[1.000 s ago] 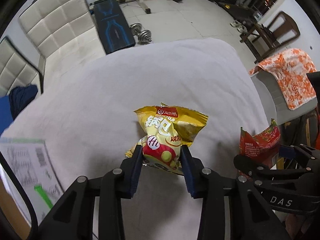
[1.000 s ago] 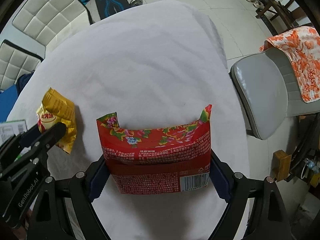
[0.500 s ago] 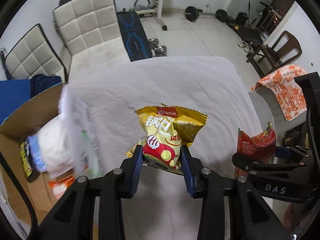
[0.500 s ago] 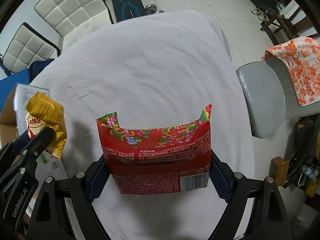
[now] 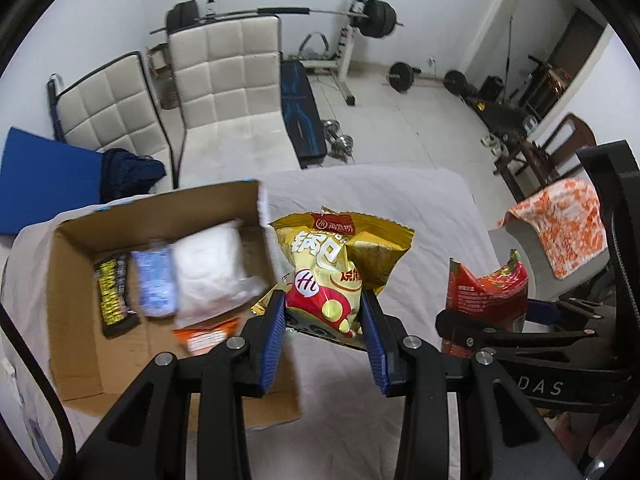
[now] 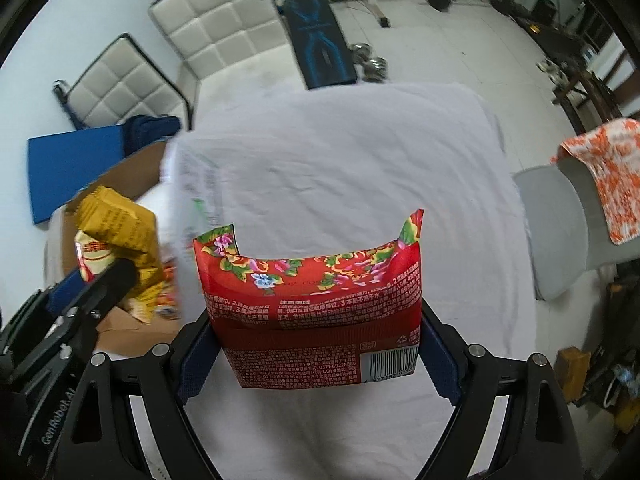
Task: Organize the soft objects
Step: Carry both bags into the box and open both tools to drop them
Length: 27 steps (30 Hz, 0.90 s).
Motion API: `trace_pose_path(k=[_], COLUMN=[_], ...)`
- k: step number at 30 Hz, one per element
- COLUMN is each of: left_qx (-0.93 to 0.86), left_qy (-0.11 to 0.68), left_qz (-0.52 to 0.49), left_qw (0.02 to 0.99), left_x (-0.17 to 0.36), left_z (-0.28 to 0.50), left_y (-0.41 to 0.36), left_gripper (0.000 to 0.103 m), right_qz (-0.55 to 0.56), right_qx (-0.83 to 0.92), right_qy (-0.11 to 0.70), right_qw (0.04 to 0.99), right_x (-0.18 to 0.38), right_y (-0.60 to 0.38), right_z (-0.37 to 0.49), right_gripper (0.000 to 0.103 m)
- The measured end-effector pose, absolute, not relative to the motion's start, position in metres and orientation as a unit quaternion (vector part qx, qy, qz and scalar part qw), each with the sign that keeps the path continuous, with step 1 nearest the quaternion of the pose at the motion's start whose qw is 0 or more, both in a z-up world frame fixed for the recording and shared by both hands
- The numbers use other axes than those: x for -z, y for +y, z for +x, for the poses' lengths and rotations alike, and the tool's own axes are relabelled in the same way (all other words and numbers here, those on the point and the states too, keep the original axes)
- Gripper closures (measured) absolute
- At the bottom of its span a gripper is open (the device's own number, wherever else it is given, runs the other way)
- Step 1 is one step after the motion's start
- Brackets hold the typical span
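Note:
My left gripper is shut on a yellow snack bag and holds it in the air beside the right wall of an open cardboard box. The box holds a white soft pack, a blue-white pack, a black-yellow bar and an orange packet. My right gripper is shut on a red floral bag above the white cloth. The yellow bag and the box also show at the left of the right wrist view.
A white cloth covers the table. Two white padded chairs stand behind the table. A grey chair with an orange floral cloth stands at the right. Gym weights and a bench lie on the floor beyond.
Both grippers rose and swung left with their bags. The cardboard box came fully into the left wrist view, and the yellow bag now hangs beside its right wall.

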<state>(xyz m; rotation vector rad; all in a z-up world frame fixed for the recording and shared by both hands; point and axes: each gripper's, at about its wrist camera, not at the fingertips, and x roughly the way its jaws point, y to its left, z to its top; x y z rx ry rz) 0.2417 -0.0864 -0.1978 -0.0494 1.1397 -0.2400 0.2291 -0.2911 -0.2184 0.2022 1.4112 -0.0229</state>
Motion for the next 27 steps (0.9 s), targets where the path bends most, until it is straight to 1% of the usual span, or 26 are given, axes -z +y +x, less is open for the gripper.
trace_pose_path(k=[5,11,17,27], left_qx=[0.081,0.029,-0.006,-0.02], left_qy=[0.521,0.507,0.506,0.518], left_qz=[-0.025,-0.01,-0.013,-0.024], left_qw=[0.849,0.861,0.862,0.855], left_x=[0.172,0.153,0.151,0.162], left_z=[0.228,0.21,0.194,0.177], left_y=[-0.032,0.026,0.075,0.102], left_gripper=[0.069,0.069,0.069,0.069], right_qz=[0.088,0.074,0.06,0.041], right_qx=[-0.021,-0.059,-0.077,-0.086], right_qy=[0.635,0.629,0.626,0.622], right_qw=[0.768,0.772,0.774,0.777], right_x=[0.195,0.178,0.173,0.17], right_y=[-0.24,-0.176,-0.125,-0.086], right_z=[0.229,0.225,0.218,0.208], right_gripper=[0.013,0.013,0.013,0.013])
